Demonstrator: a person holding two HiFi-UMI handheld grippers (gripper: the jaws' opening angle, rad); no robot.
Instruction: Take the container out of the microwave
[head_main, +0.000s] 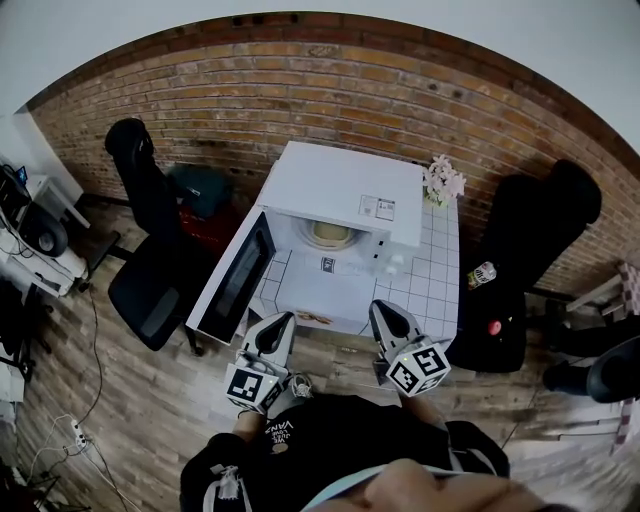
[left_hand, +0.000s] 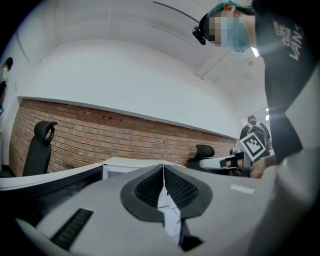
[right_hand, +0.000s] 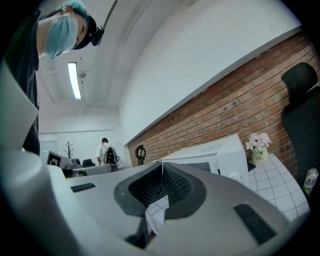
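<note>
Part of the container (head_main: 328, 234) shows as a pale round shape deep inside the open microwave (head_main: 345, 195). The microwave's roof hides the rest of it. Neither gripper view shows the container, because each gripper's own grey body fills the bottom of its picture. The person's body is cut off at the bottom of the head view. A small brown thing (head_main: 313, 318) at the front edge of the table is too small to make out.

The microwave sits on a white tiled table (head_main: 440, 275). Its door (head_main: 235, 280) hangs wide open to the left. A pot of pale flowers (head_main: 443, 180) stands on the table just beside the microwave, on the right. A black chair (head_main: 150, 260) stands left of the table and another black chair (head_main: 530, 235) stands right of it. A brick wall (head_main: 200, 100) is behind them all.

There are two grippers, one microwave, one container, one flower pot and two chairs by the table. The left gripper (head_main: 285, 320) and the right gripper (head_main: 383, 310) point at the microwave from in front of the table, apart from it. Both have their fingers pressed together with nothing between them
</note>
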